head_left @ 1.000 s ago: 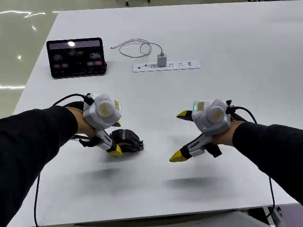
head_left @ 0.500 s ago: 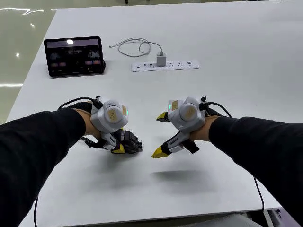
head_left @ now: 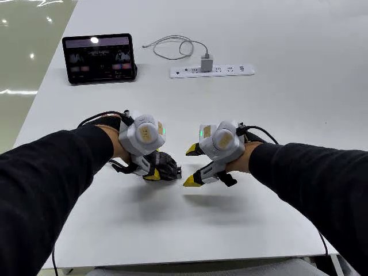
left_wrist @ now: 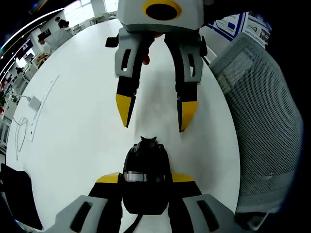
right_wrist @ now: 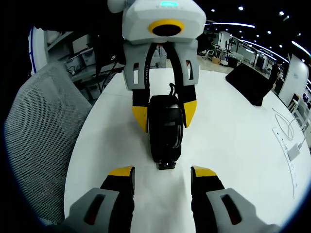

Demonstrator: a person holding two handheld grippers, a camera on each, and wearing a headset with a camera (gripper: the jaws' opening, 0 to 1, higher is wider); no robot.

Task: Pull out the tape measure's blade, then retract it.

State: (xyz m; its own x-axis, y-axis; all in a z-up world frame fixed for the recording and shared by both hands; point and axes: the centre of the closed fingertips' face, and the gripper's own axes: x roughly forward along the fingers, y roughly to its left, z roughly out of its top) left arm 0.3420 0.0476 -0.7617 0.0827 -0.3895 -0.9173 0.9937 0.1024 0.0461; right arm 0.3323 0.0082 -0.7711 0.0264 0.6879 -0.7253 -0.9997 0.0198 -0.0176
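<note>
My L gripper (head_left: 153, 171) clamped on black round plastic tape measure (left_wrist: 146, 179), over white tabletop (head_left: 276, 115), my R gripper (head_left: 192, 165) jaws wide, facing tape's blade end, close.

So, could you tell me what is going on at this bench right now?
A person works two handheld grippers over a white table. The left gripper clamps a black tape measure resting on the table. The right gripper, jaws open, faces the case's blade end, just short of it. No blade is pulled out yet.
</note>
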